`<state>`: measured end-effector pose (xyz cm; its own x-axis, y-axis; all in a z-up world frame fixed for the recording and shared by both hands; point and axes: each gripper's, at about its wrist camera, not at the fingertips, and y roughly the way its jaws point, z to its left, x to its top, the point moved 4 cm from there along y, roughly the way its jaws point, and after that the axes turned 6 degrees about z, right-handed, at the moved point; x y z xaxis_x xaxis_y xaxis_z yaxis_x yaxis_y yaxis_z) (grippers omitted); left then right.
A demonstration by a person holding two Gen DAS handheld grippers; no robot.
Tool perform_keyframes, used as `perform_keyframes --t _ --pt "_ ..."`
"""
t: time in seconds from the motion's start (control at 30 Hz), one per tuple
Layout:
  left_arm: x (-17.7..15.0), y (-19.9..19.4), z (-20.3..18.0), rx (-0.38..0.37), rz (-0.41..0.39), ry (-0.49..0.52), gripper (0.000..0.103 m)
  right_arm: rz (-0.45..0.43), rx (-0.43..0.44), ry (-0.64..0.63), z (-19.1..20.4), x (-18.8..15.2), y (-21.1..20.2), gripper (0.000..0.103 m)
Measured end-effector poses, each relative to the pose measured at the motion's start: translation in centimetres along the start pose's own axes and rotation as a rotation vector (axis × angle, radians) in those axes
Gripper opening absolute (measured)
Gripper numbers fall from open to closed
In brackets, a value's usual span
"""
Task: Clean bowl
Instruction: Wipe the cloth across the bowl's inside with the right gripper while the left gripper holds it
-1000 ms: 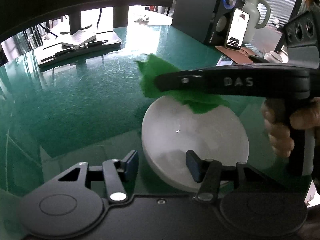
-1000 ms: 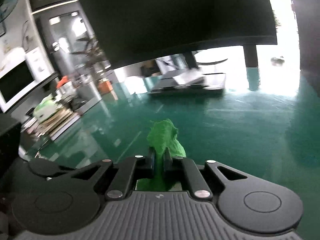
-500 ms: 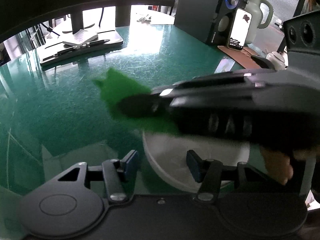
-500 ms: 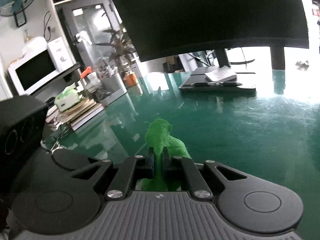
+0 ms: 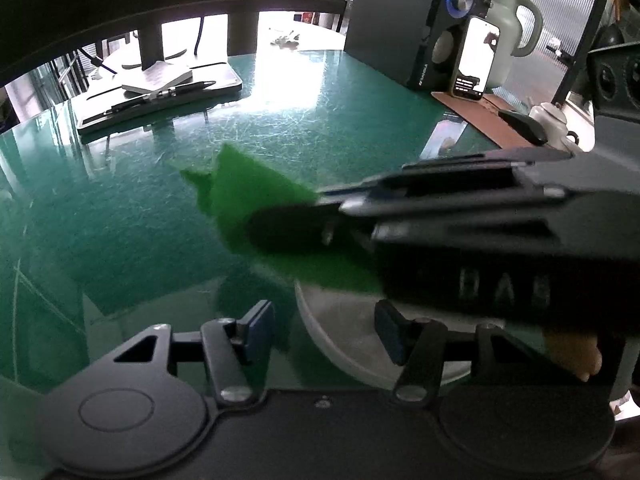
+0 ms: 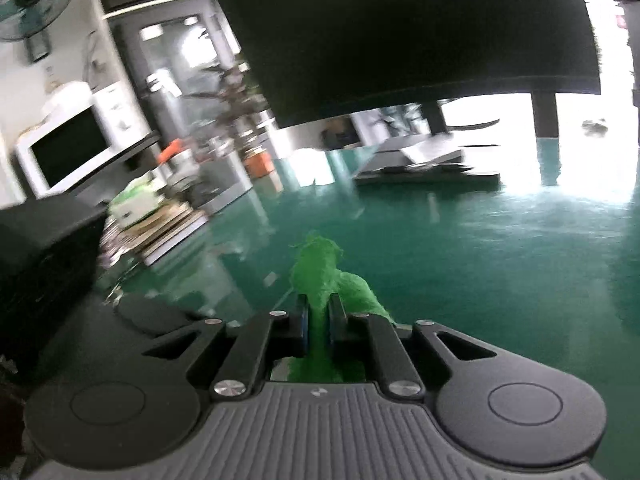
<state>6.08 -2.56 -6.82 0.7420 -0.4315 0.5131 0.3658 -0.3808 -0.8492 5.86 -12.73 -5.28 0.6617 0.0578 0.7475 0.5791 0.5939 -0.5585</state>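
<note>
A white bowl (image 5: 344, 320) sits on the green table, just in front of my left gripper (image 5: 324, 328), which is open and empty; its right finger overlaps the bowl's rim in the view. My right gripper (image 6: 318, 320) is shut on a green cloth (image 6: 320, 272). In the left wrist view the right gripper (image 5: 280, 228) reaches in from the right, above the bowl's far rim, and the green cloth (image 5: 248, 188) sticks out to its left over the table. Most of the bowl is hidden behind the right gripper's body.
A monitor stand with a tray, notepad and pen (image 5: 160, 92) stands at the back left. A black speaker (image 5: 404, 20), a phone (image 5: 474, 60), a kettle (image 5: 516, 32) and a mouse (image 5: 524, 126) are at the back right. Stacked items (image 6: 160, 220) line the table's left edge.
My right gripper with the green cloth swept left across the bowl, then drew back a little to the right and rose. The left gripper and the bowl stayed put.
</note>
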Motion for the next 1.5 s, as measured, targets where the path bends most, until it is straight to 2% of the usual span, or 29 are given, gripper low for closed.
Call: perform_keyframes --t 0.13,0.3,0.43,0.6,0.7,0.93,1.03,1.3,1.37,1.5 --pt "-0.1 -0.1 0.0 0.001 -0.002 0.0 0.055 -0.019 -0.052 0.033 -1.6 0.4 -0.8 0.006" --pt "-0.1 -0.1 0.0 0.0 -0.003 0.001 0.055 -0.035 -0.12 0.091 -3.7 0.5 -1.6 0.011" --pt "-0.1 -0.1 0.0 0.002 -0.001 -0.001 0.055 -0.043 -0.104 0.07 -2.6 0.1 -1.5 0.012" --pt "-0.2 -0.2 -0.1 0.009 0.001 -0.004 0.055 -0.006 -0.001 -0.003 0.3 -0.4 -0.5 0.011" --pt "-0.3 -0.3 -0.1 0.011 0.002 -0.005 0.055 -0.012 -0.014 -0.008 0.2 -0.3 -0.6 0.006" --pt "-0.3 -0.2 -0.1 0.005 0.0 -0.003 0.055 -0.047 -0.128 0.078 -3.4 0.2 -2.2 0.008" --pt "-0.2 -0.2 -0.1 0.008 -0.001 -0.005 0.056 -0.051 -0.115 0.065 -2.7 -0.1 -2.0 0.011" --pt "-0.2 -0.2 -0.2 0.019 0.002 -0.011 0.056 -0.025 -0.029 -0.009 0.3 -0.5 -0.8 0.009" --pt "-0.2 -0.2 -0.2 0.017 0.003 -0.01 0.056 -0.033 -0.032 0.02 -0.5 -0.3 -1.2 0.007" --pt "-0.2 -0.2 -0.3 0.014 0.003 -0.005 0.056 -0.058 -0.093 0.068 -2.6 -0.3 -2.7 0.007"
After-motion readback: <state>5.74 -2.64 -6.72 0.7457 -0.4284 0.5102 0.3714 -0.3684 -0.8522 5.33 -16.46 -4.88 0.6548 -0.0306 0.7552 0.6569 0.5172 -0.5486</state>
